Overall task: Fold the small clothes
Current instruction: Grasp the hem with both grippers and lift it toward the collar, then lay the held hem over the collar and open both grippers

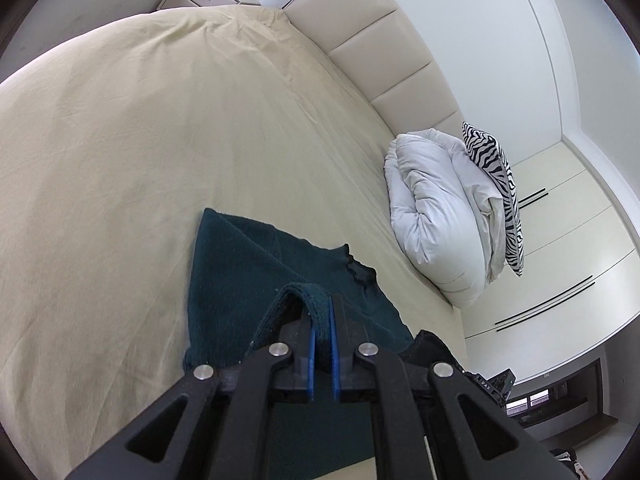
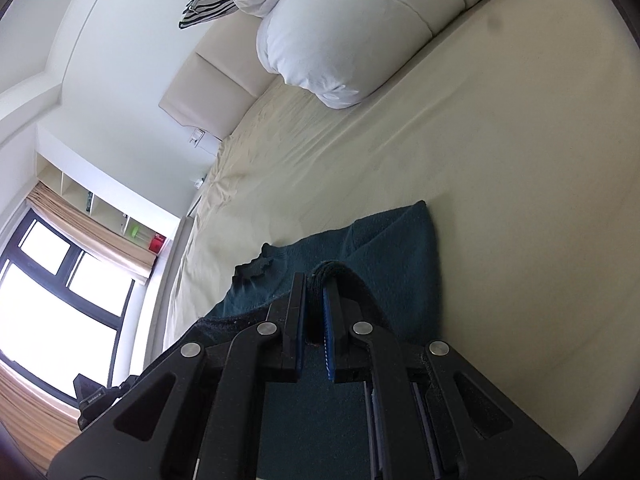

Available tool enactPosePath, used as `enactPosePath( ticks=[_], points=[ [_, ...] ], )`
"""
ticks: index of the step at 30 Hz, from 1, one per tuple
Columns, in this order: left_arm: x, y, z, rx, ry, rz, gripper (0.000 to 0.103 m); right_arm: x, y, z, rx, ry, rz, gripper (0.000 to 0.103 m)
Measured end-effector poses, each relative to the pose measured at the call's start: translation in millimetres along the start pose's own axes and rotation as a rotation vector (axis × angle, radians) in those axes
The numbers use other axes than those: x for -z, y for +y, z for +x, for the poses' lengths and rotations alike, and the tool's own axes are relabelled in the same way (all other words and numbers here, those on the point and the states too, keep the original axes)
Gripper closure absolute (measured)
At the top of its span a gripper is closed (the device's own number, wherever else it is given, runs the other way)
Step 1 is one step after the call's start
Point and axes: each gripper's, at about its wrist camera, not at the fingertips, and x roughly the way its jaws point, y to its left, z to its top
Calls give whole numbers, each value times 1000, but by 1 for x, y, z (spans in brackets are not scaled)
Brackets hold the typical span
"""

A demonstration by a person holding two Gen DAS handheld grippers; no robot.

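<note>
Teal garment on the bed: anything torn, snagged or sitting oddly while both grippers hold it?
Nothing looks torn. The teal garment lies partly flat on the bed sheet, with its near edge pinched in the left gripper and the right gripper. The ragged dark bit at its far edge looks like trim, though it is too small to be sure.

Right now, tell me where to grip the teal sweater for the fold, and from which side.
Grip the ribbed hem edge, where both grippers already pinch it: the left gripper and right gripper each shut on a raised fold of the teal sweater. Come from the near hem side, toward the neckline; the body lies flat on the bedsheet, so only that thick edge gives purchase.
</note>
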Motion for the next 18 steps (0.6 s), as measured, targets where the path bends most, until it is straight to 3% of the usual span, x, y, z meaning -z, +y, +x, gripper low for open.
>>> enactPosePath(
  ticks=[10, 18],
  points=[
    [-43, 10, 66, -84, 21, 3, 97, -34, -11, 73, 72, 7, 14, 97],
    [-55, 29, 120, -176, 48, 6, 96, -47, -32, 122, 143, 31, 46, 96]
  ],
)
